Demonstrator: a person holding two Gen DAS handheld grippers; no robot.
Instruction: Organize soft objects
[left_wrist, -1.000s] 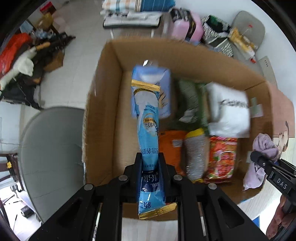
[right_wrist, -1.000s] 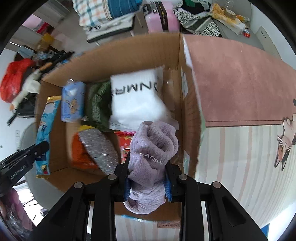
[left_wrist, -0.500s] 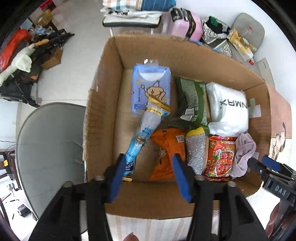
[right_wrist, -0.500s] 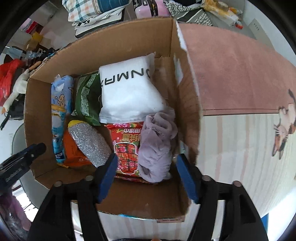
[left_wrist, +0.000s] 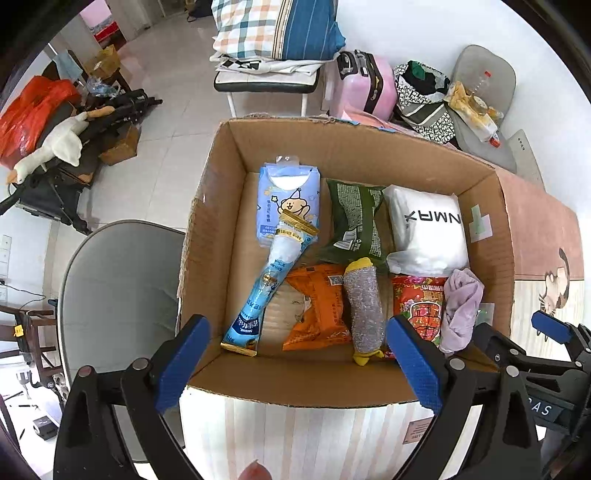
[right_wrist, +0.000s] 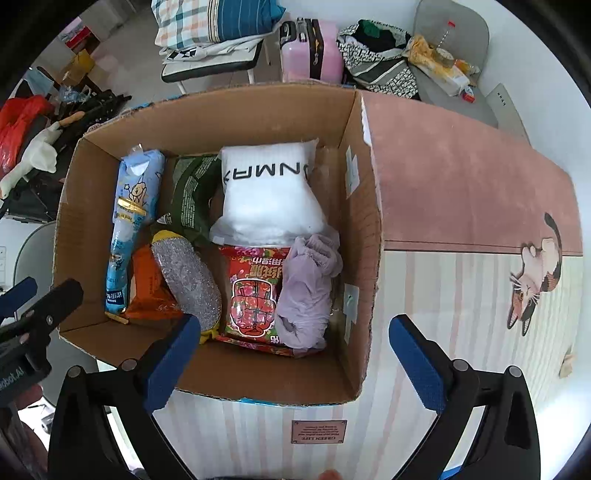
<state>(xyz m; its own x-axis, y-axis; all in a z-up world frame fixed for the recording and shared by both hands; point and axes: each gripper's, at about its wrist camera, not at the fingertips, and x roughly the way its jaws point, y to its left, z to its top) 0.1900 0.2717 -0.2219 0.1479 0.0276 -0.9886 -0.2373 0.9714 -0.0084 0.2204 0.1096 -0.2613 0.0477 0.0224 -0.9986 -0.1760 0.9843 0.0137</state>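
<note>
A cardboard box (left_wrist: 207, 236) (right_wrist: 369, 229) stands open on a mat. Inside lie a long blue packet (left_wrist: 269, 284) (right_wrist: 120, 251) leaning on a light-blue tissue pack (left_wrist: 288, 199), a green bag (left_wrist: 354, 221), a white pouch (left_wrist: 428, 229) (right_wrist: 269, 195), an orange packet (left_wrist: 317, 306), a silver scrubber (left_wrist: 364, 310) (right_wrist: 188, 280), a red packet (left_wrist: 417, 306) (right_wrist: 255, 291) and a lilac cloth (left_wrist: 461, 306) (right_wrist: 306, 291). My left gripper (left_wrist: 299, 365) hangs above the box's near edge, jaws opening, nothing between them. My right gripper (right_wrist: 295, 365) hangs likewise, jaws opening and empty.
A grey chair seat (left_wrist: 114, 295) is left of the box. The pink and striped mat (right_wrist: 461, 206) with a cat picture lies to the right. Behind are a chair with folded bedding (left_wrist: 273, 44), a pink suitcase (left_wrist: 362, 85) and bags; clutter fills the far left floor.
Both grippers went from shut to wide open and rose. The long blue packet dropped against the tissue pack; the lilac cloth dropped beside the red packet at the box's right wall.
</note>
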